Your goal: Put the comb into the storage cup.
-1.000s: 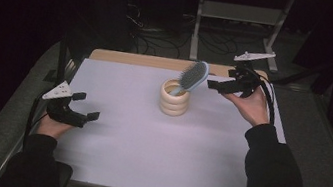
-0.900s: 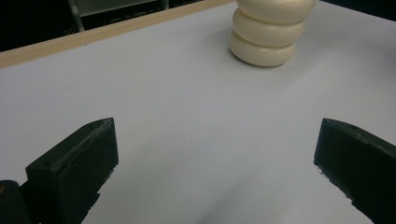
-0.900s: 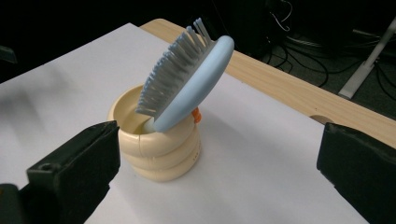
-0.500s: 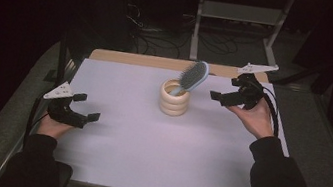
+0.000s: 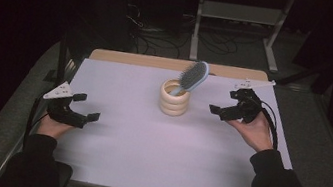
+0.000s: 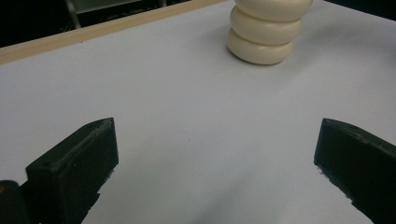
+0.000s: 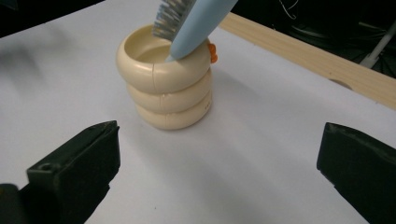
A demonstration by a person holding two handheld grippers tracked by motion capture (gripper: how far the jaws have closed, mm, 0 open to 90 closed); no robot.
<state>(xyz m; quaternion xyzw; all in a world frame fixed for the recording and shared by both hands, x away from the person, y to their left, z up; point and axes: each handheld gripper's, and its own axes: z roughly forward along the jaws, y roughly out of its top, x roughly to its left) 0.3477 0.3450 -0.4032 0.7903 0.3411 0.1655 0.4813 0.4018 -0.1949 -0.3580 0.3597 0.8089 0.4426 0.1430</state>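
The fingers of both grippers stand spread apart with nothing between them. In the high view, a cream ringed holder (image 5: 174, 97) stands upright toward the far middle of the white table (image 5: 143, 161), and a light blue hairbrush (image 5: 191, 77) sits handle-down in it, leaning toward the far right with its bristled head above the rim. The left gripper (image 5: 82, 107) lies well to the near left of the holder, low over the table in the person's left hand (image 5: 53, 123), its fingers pointing toward the holder. The right gripper (image 5: 222, 104) is near the holder's right side, held in the right hand (image 5: 252, 132) and aimed leftward at it. In the left gripper view, the two black fingers (image 6: 74, 168) frame bare table, and the holder (image 6: 266, 30) stands well ahead, cut off by the top edge. In the right gripper view, the fingers (image 7: 77, 161) open toward the holder (image 7: 163, 84), which stands just ahead and a little left; the brush (image 7: 194, 23) rests against the rim, and a small orange bit (image 7: 213, 52) shows at the holder's far side, though what it is cannot be made out.
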